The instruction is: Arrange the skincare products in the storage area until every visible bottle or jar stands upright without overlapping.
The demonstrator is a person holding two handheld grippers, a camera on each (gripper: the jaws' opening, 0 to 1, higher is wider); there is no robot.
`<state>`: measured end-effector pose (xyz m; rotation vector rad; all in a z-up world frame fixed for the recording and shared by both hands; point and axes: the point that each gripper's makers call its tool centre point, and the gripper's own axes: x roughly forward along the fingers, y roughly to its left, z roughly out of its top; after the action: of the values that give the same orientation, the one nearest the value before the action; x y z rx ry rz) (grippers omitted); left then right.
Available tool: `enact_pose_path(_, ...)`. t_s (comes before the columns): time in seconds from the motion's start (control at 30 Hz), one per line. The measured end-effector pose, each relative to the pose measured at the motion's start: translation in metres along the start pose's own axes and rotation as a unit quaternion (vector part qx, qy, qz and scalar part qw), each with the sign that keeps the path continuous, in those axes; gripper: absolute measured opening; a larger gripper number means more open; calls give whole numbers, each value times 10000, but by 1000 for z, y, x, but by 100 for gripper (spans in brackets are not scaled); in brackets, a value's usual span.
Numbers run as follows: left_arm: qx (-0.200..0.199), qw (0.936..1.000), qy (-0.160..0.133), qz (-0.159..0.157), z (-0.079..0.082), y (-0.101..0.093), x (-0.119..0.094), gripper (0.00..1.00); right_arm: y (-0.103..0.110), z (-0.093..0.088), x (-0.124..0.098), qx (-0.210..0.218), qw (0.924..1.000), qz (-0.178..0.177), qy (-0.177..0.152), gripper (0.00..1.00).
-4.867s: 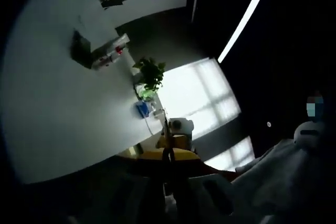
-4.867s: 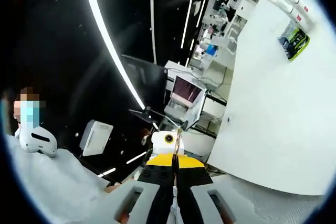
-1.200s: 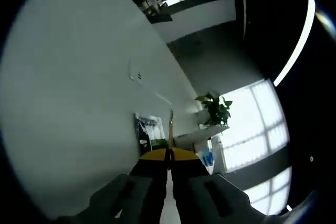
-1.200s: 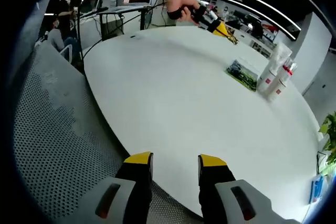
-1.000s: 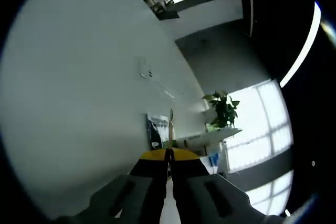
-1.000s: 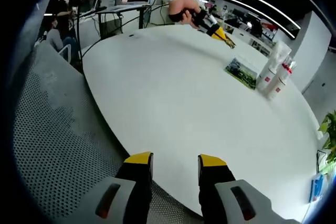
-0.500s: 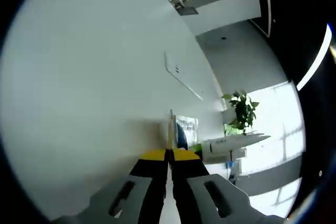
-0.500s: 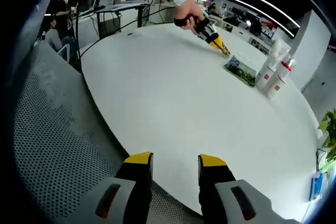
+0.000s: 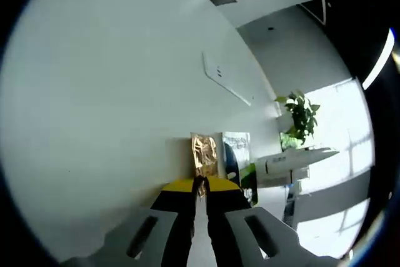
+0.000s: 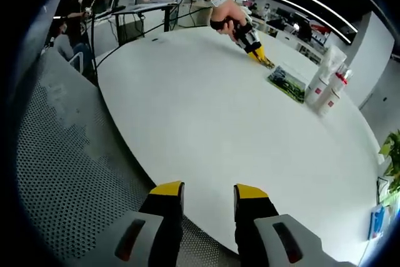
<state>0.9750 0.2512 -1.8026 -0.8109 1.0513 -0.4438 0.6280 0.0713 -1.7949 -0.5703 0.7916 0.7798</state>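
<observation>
Across the round white desk (image 10: 206,123), the left gripper (image 9: 200,182), pinched shut on a gold sachet (image 9: 204,154), sits just beside the green packet (image 10: 287,84), while the right gripper (image 10: 205,193) hangs open far off.

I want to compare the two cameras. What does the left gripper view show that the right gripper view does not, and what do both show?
Left gripper view: a gold sachet held in the shut left gripper, and a window.

Right gripper view: the open right gripper, a mesh chair, a hand and two upright bottles.

Both: the white table, a green packet and a plant.
</observation>
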Motion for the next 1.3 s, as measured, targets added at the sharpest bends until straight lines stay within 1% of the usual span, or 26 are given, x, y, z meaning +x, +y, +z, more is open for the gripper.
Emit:
enact_pose_path(0.07, 73, 10000, 55, 29, -1, -1, -1, 3, 0, 1, -1, 21, 10000, -5, -20, 28)
enact_pose_path(0.13, 84, 9999, 111, 71, -1, -1, -1, 3, -1, 1, -1, 26, 10000, -8, -15, 28)
enact_pose_path(0.2, 9, 9998, 173, 136, -3, -1, -2, 3, 0, 1, 0, 16, 10000, -1, -2, 27)
enact_pose_path(0.23, 55, 9996, 219, 170, -3, -1, -2, 3, -1, 1, 0, 17, 10000, -7, 2, 27)
enact_pose_path(0.33, 55, 9992, 312, 251, -3, 0, -3, 4, -1, 1, -1, 31, 10000, -13, -18, 27)
enact_pose_path(0.43, 122, 9988, 327, 353, 1, 1, -6, 5, -1, 1, -1, 19, 10000, -18, -25, 27)
enact_pose_path(0.6, 9, 9984, 392, 419, 2, -4, -6, 12, -1, -2, 0, -24, 10000, -33, 37, 25)
enact_pose_path(0.63, 23, 9982, 370, 465, 4, -5, -6, 14, -2, -3, 0, -25, 10000, -42, 69, 25)
enact_pose_path(0.73, 93, 9979, 333, 551, 7, -6, -7, 18, -3, 0, -1, -24, 10000, -58, 27, 25)
enact_pose_path(0.87, 226, 9966, 356, 705, 8, -5, -10, 22, -4, 1, -2, -24, 10000, -88, -10, 25)
enact_pose_path(0.97, 298, 9958, 265, 821, 14, -1, -14, 27, -4, 1, -2, -39, 9999, -98, -17, 25)
enact_pose_path(1.03, 452, 9952, 215, 847, 15, -3, -17, 31, -4, 3, -2, -43, 9999, -105, -62, 25)
enact_pose_path(1.07, 757, 9941, 119, 772, 18, -6, -19, 30, -4, 3, -3, -47, 9999, -108, -71, 24)
enact_pose_path(1.1, 891, 9930, 114, 766, 17, -7, -22, 27, -4, 4, -3, -51, 9999, -107, -74, 25)
enact_pose_path(1.13, 1039, 9915, 168, 761, 13, -9, -27, 24, -4, 4, -3, -70, 9999, -105, -80, 25)
enact_pose_path(1.17, 1089, 9911, 171, 751, 11, -10, -30, 23, -4, 4, -3, -71, 9999, -104, -96, 25)
enact_pose_path(1.23, 1273, 9895, 153, 664, 7, -14, -37, 26, -4, 6, -4, -73, 9998, -103, -145, 25)
enact_pose_path(1.27, 1254, 9896, 147, 694, 4, -13, -41, 27, -4, 7, -4, -74, 9998, -102, -159, 25)
enact_pose_path(1.3, 1370, 9878, 143, 721, 1, -11, -47, 29, -3, 8, -4, -94, 9998, -103, -172, 25)
